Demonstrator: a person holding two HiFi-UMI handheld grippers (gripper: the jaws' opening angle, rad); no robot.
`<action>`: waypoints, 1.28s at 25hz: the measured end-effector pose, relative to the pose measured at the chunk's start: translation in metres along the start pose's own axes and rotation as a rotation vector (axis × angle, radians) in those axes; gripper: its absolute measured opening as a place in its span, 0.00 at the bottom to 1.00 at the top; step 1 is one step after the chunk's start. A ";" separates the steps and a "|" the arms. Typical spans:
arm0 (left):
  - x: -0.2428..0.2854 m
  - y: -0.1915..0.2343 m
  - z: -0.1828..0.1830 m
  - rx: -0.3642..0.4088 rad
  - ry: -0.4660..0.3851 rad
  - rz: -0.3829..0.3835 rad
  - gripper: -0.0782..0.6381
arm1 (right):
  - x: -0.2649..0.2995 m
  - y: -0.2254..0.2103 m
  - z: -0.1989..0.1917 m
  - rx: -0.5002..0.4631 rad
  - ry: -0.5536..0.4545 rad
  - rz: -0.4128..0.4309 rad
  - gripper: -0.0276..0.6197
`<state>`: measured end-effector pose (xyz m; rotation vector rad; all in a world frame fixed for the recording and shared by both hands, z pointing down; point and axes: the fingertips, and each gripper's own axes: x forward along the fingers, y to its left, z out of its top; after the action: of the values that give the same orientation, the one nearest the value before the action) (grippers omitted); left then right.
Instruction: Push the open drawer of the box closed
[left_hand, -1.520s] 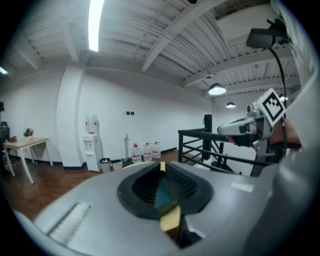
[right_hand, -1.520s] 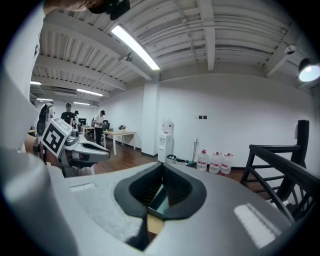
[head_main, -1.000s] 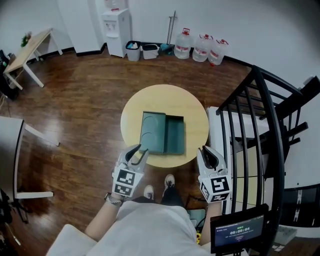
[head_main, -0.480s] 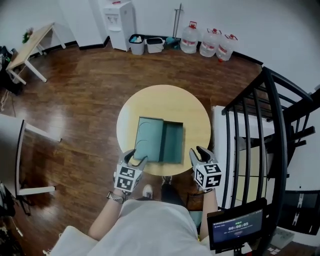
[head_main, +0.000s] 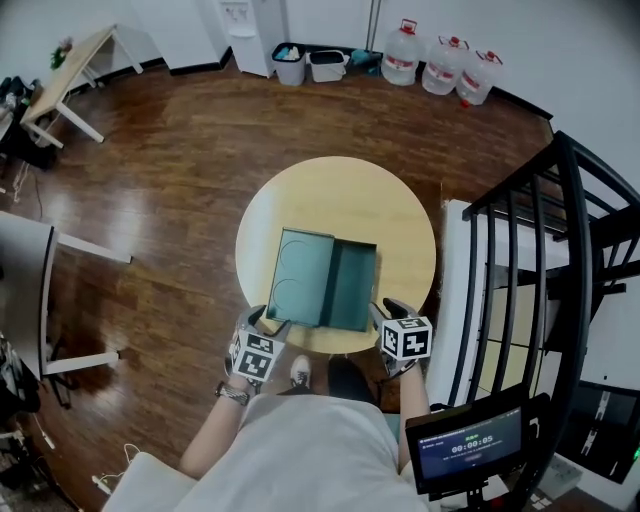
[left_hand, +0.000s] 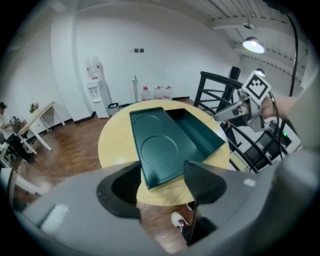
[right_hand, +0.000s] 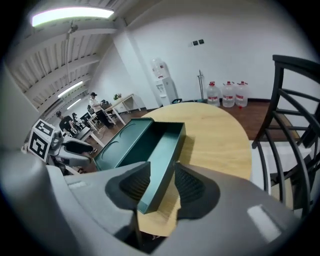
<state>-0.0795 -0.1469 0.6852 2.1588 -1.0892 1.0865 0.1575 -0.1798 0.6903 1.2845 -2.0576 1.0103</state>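
From the head view, the green box (head_main: 303, 275) lies on the round yellow worktop (head_main: 400, 215) with its drawer (head_main: 355, 290) pulled out to the right. My left claw (head_main: 265, 322) and right claw (head_main: 385, 312) sit at its near corners, so I judge this the approach, with no push begun. A screen (head_main: 470, 445) below shows a counter too small to read surely. In the left gripper view the jaws are spreading wide and hold nothing, with the box's near corner beyond them. In the right gripper view the jaws are opening, the drawer's near corner showing in the gap, unpinched. Next I'd set the right claw against the drawer's outer wall and push leftward, bracing the box. I find no brand or label anywhere.
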 end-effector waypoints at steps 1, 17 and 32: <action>0.003 0.001 -0.004 0.002 0.014 0.002 0.51 | 0.006 -0.001 -0.005 0.017 0.015 0.011 0.28; 0.016 0.002 -0.015 -0.099 0.049 -0.025 0.51 | 0.046 -0.001 -0.036 0.189 0.084 0.140 0.21; 0.015 -0.006 -0.012 -0.107 0.050 -0.036 0.46 | 0.045 0.010 -0.040 0.216 0.070 0.210 0.21</action>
<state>-0.0740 -0.1413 0.7041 2.0493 -1.0575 1.0372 0.1312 -0.1689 0.7439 1.1319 -2.1074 1.3845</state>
